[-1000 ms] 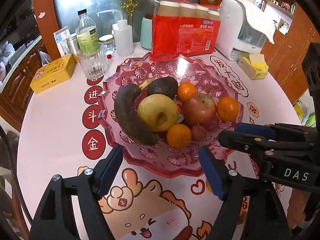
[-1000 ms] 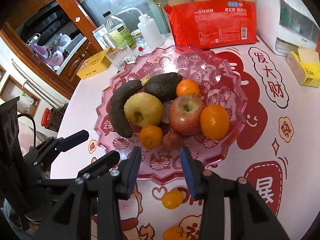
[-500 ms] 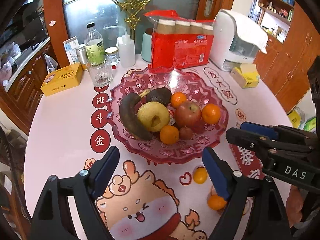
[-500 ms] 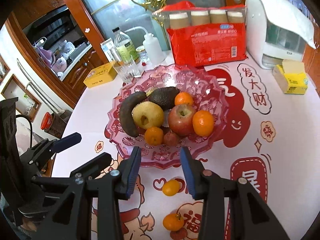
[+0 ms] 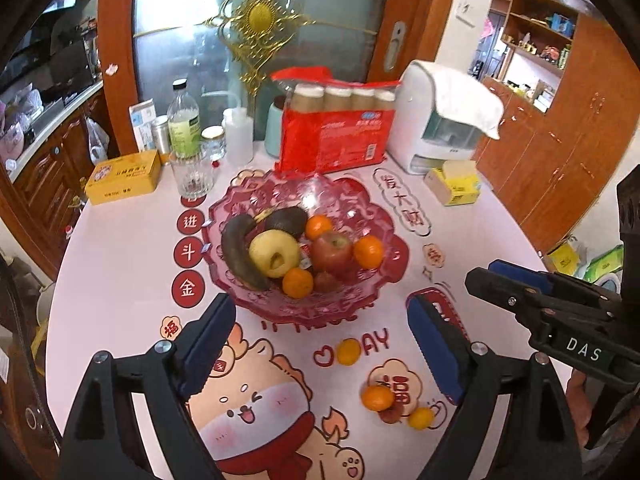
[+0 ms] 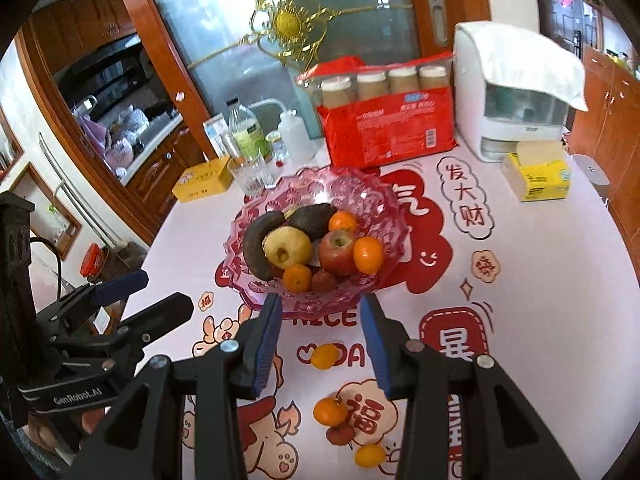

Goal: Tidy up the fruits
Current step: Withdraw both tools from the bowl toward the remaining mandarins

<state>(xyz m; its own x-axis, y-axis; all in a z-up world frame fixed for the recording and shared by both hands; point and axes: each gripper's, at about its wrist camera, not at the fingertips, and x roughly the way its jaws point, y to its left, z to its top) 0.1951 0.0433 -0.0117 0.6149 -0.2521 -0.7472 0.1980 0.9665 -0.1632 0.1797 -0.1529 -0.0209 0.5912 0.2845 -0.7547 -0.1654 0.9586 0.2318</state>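
Most fruit already sits in the pink bowl, but four small pieces lie loose on the counter nearer the camera, while the left claw is opening, empty, and the right claw hangs narrow, holding nothing.

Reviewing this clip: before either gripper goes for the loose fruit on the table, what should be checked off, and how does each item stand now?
1. Left gripper empty: ok, jaws opening, nothing between them.
2. Right gripper empty: ok, jaws narrower, nothing held.
3. Loose fruit reachable on the tablecloth: ok, a yellow citrus alone, and an orange, small red fruit and second yellow citrus clustered.
4. Pink bowl has room: ok, back half bare.
5. Cluster separable: cannot tell, the orange and small red fruit appear to touch.
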